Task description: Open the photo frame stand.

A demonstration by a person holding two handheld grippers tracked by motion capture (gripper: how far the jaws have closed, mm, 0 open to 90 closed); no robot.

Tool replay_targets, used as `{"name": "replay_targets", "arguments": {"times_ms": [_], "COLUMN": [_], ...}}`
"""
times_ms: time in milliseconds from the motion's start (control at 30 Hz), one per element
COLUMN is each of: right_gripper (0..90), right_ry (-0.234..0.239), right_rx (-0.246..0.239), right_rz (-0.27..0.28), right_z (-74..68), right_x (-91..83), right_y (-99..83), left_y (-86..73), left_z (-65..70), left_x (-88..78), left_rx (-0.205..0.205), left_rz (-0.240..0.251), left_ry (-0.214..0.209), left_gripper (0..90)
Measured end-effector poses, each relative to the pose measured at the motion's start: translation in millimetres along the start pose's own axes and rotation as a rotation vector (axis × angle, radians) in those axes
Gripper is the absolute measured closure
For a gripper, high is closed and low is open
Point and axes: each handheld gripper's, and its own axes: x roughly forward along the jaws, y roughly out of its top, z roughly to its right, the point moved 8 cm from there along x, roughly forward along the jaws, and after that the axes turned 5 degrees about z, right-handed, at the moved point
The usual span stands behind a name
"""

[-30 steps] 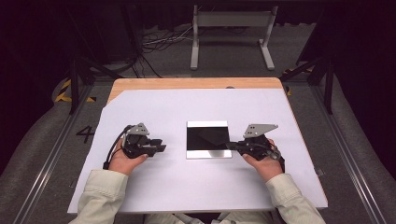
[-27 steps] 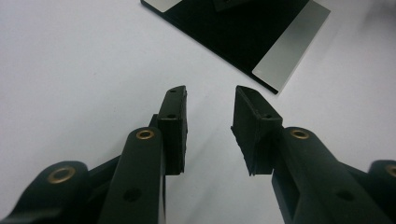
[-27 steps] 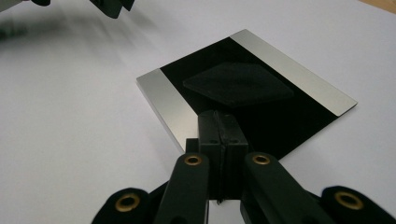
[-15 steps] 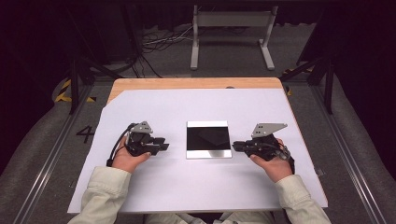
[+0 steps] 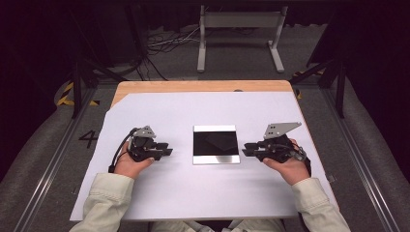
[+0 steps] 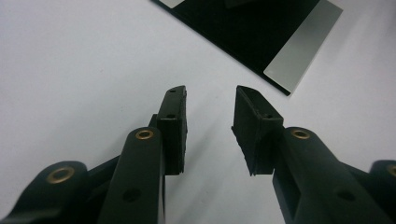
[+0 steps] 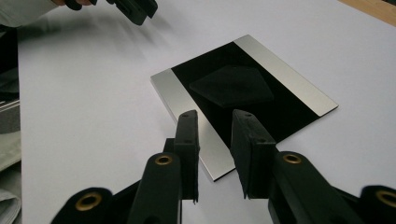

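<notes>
A square black plate with silver bands along two edges lies flat on the white sheet at the table's middle. Its black face shows a faint five-sided shape; whether that is a reflection I cannot tell. My left gripper rests left of the plate, open and empty, with the plate's corner ahead of its jaws. My right gripper hovers just off the plate's right edge. Its jaws have just been opening and stand apart with nothing between them.
The wooden table shows beyond the sheet's far edge. A metal stand and loose cables are on the floor behind. In the right gripper view the other gripper is at the far side of the plate.
My right gripper has drawn back to the right from the plate's edge, risen a little, and parted its jaws. The left gripper and the plate have stayed put.
</notes>
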Motion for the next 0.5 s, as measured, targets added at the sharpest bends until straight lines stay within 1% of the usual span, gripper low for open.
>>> {"name": "replay_targets", "arguments": {"times_ms": [33,67,100,167,200,267,333,400,500], "right_gripper": [71.3,70.4,69.4,67.9,67.2,66.1,65.9,65.7,64.9], "right_ry": [0.0,0.008,0.013,0.018,0.017,0.013,0.01,0.009,0.003], "right_rx": [0.0,0.001,-0.001,0.006,0.01,0.025,0.044,0.057,0.09], "right_rz": [0.0,0.001,0.0,-0.003,-0.004,-0.003,0.001,0.006,0.015], "right_z": [0.0,1.3,2.6,5.3,7.1,11.3,16.6,19.9,25.2], "right_x": [0.0,-0.1,0.0,0.2,0.1,0.0,-0.1,-0.6,-1.4], "right_y": [0.0,1.9,3.3,5.7,6.7,8.4,10.3,11.9,15.3], "left_y": [-1.1,-2.1,-3.0,-4.1,-4.5,-4.6,-4.8,-5.1,-5.6], "left_z": [-1.3,-1.3,-2.2,-2.3,-1.5,-1.0,-2.0,-1.3,-1.3], "left_x": [1.0,2.0,2.6,3.3,3.5,3.8,3.9,4.4,5.0], "left_rx": [0.006,-0.003,0.004,0.0,-0.012,-0.014,0.005,0.0,-0.001], "left_rz": [-0.005,-0.006,-0.011,-0.013,-0.011,-0.011,-0.018,-0.02,-0.022], "left_ry": [0.002,0.006,0.004,0.004,0.003,0.001,0.001,-0.001,-0.001], "left_gripper": [65.2,65.2,65.3,65.3,65.3,65.3,65.3,65.2,65.1]}}
